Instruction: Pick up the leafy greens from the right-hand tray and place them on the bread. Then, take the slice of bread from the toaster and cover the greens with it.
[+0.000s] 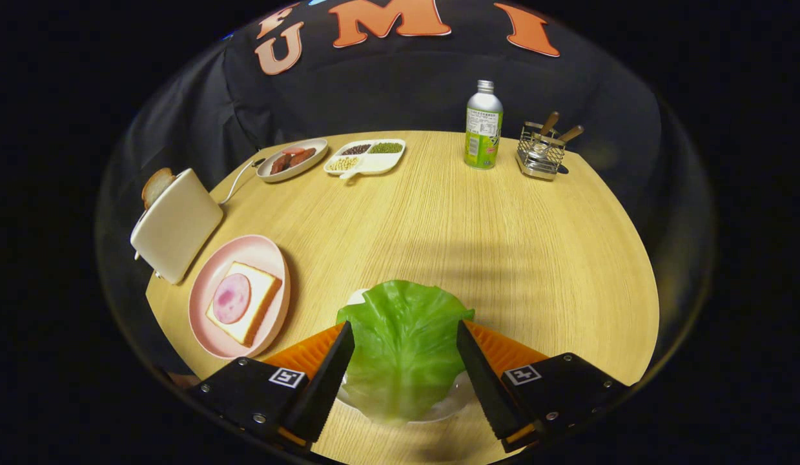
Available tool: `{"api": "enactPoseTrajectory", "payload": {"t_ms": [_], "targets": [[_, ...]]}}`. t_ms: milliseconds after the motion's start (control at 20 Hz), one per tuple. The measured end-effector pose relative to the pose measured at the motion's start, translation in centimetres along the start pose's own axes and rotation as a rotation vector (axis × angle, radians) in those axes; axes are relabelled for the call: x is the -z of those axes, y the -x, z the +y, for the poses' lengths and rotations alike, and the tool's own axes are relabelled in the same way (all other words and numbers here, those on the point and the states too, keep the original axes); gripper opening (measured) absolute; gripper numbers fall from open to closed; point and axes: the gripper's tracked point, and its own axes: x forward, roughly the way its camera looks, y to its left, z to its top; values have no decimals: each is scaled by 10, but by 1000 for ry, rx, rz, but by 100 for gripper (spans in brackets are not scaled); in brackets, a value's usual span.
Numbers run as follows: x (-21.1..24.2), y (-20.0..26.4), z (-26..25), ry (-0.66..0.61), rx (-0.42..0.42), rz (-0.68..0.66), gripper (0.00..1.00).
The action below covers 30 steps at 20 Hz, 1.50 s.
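A green lettuce leaf point(403, 349) lies on a white tray point(440, 412) near the table's front edge. My gripper point(405, 326) is open, one finger on each side of the leaf, and the leaf's edges reach both fingers. Ahead and to the left of the fingers a pink plate point(206, 287) holds a slice of bread point(261, 303) topped with a round of ham point(231, 298). Beyond the plate stands a cream toaster point(177, 223) with a bread slice point(155, 186) sticking out of its slot.
At the back of the wooden table point(503, 245) stand a plate of sausages point(292, 159), a divided dish of beans point(366, 157), a green-labelled bottle point(483, 129) and a wire basket with utensils point(540, 152). The toaster's cord point(235, 184) runs toward the sausage plate.
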Motion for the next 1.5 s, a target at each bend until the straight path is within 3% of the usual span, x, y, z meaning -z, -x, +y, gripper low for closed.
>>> {"api": "enactPoseTrajectory", "payload": {"t_ms": [450,500,550,850,1000,1500], "targets": [[16,-21,4,82,25,90,88],[17,-22,3,75,30,93,79],[15,-21,3,71,35,86,77],[10,-25,2,56,37,70,17],[10,-23,4,-3,8,53,4],[-33,9,42,-83,-124,-122,2]]}}
